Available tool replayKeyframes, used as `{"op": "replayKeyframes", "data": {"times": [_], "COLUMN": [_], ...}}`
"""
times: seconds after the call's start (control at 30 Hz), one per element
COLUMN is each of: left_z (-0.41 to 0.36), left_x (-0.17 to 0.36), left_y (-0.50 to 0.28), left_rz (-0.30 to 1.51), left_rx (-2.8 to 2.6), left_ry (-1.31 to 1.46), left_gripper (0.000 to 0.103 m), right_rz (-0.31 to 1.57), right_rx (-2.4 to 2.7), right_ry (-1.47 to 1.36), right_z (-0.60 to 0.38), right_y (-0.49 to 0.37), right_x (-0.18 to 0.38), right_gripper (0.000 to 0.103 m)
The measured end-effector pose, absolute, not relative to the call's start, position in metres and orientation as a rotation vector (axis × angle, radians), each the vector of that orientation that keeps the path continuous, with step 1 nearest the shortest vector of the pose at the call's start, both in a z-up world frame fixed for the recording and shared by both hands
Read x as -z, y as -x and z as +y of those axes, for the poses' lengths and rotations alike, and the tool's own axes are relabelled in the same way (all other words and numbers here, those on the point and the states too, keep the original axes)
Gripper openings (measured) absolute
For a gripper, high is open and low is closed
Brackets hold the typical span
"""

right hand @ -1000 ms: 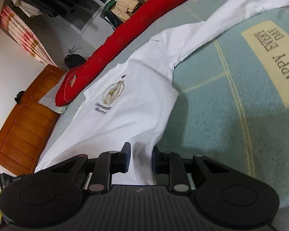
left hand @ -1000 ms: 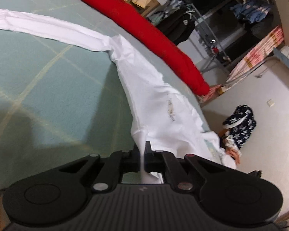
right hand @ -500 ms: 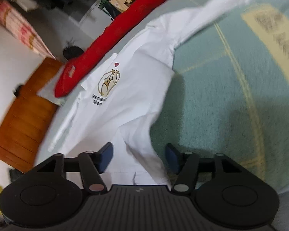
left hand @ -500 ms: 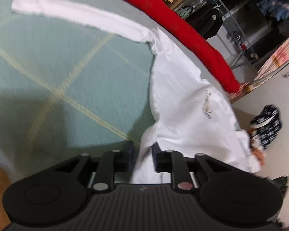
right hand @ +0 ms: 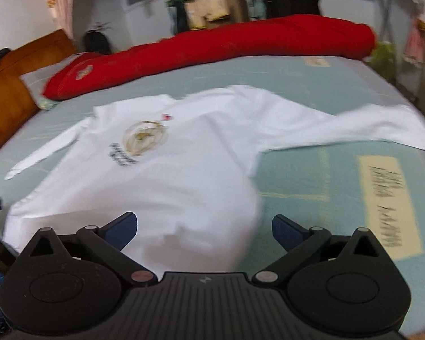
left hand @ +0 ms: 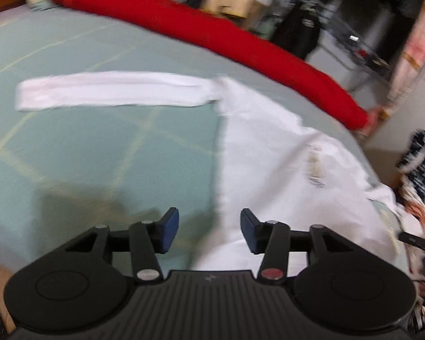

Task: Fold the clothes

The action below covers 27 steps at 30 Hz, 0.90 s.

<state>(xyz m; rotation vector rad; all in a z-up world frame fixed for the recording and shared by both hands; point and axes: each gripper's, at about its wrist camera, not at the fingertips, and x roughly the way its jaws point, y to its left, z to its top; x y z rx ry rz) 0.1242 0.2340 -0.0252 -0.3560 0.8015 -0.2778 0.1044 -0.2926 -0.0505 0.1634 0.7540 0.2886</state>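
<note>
1. Two views, left wrist first: a white long-sleeved shirt (left hand: 269, 153) lies spread flat on a pale green bedsheet (left hand: 99, 147), one sleeve (left hand: 113, 93) stretched straight out to the left of the picture. A long red bolster (left hand: 240, 45) lies along the far edge of the bed. The picture is smeared by motion, so finer creases cannot be read.
2. In the same view the left gripper (left hand: 209, 232) hangs above the shirt's side edge near the hem. Its jaws are opening, about half apart, the blue pads clear of the cloth on both sides; nothing is pinched between them, though the shirt's edge shows in the gap below.
3. Right wrist view: the shirt (right hand: 161, 175) lies chest-up with a gold printed emblem (right hand: 144, 138) showing, both sleeves out to the sides, the far one (right hand: 368, 130) reaching toward the bed's edge. A printed cream patch (right hand: 388, 204) on the sheet sits to the right of the hem.
4. The right gripper (right hand: 204, 232) is spread as wide as it goes and its jaws are opening; the hem corner lies under the gap, untouched by either pad. It is released and empty.
5. By the look of it the cloth is light, limp and thin, so it will sag and drag wherever it is not supported. A shallow pinch at a seam seems best: a cuff or shoulder seam for bringing a sleeve in, the hem corners for folding the body.
</note>
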Motion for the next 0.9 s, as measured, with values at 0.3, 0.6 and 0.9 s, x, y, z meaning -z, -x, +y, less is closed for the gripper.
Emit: {"op": "replayKeyframes", "data": {"times": [0.3, 0.6, 0.9], "left_z": [0.128, 0.133, 0.166], "left_x": [0.040, 0.088, 0.027], "left_y": [-0.168, -0.190, -0.233], "left_rz": [0.839, 0.965, 0.838], "left_rx": [0.577, 0.584, 0.549], "left_ry": [0.272, 0.497, 0.463], "left_gripper": [0.056, 0.059, 0.064], "right_rz": [0.880, 0.805, 0.756], "right_rx": [-0.368, -0.365, -0.459], "right_ry": [-0.013, -0.014, -0.324], "right_z": [-0.228, -0.230, -0.300], "right_y": [-0.124, -0.110, -0.137], "right_x": [0.099, 0.115, 0.053], "right_gripper": [0.103, 0.103, 0.103]}}
